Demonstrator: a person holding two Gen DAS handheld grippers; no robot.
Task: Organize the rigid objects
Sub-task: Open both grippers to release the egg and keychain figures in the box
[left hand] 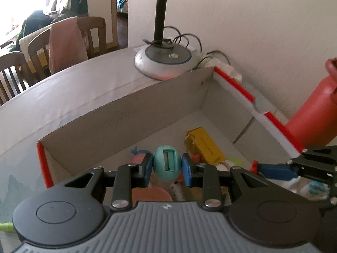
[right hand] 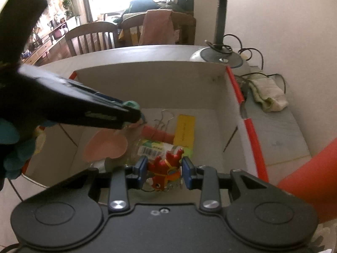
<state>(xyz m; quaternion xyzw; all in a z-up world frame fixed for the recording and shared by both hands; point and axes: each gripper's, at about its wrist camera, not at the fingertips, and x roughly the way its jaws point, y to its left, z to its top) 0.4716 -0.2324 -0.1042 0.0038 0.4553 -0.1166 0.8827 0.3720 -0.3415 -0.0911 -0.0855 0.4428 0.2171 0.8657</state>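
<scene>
Claws over box, both loaded, drop points differ

Box (left hand: 147, 109) sits open on the surface (left hand: 73, 88), lamp base (left hand: 166, 61) just behind its far wall. Your left claw (left hand: 166, 166) is pinched narrow on a teal egg-shaped item (left hand: 167, 162), blue pads pressing both flanks. Egg's long axis runs up and down in the left wrist view, slot face toward the camera. It hangs inside the box mouth, above the floor, not resting on anything I can see.

Your right claw (right hand: 164, 168) is pinched narrow on a red fish figure (right hand: 163, 168), fins up, pads on both sides. It also hangs over the box, close to the near wall.

Key relation: everything already in the box lies ahead of and below both claws. Yellow flat pack (right hand: 185, 130) lies with its long axis running away from you, toward the far wall. Barcode item (right hand: 155, 148) is just in front of the right claw, nearly under the fish. Pink flat piece (right hand: 107, 145) is left of that, under the left claw's side. A wire clip (right hand: 163, 119) sits near the far wall beside the yellow pack.

Judgement: left claw reaches deeper into the box and points at the pink piece area; right claw is nearer the front edge. Free floor looks to be along the right wall (right hand: 238, 97) for the fish. Claws are near each other, so stagger the releases. Red bottle (left hand: 311, 113) stands outside the box on your right, mind it on the way out
</scene>
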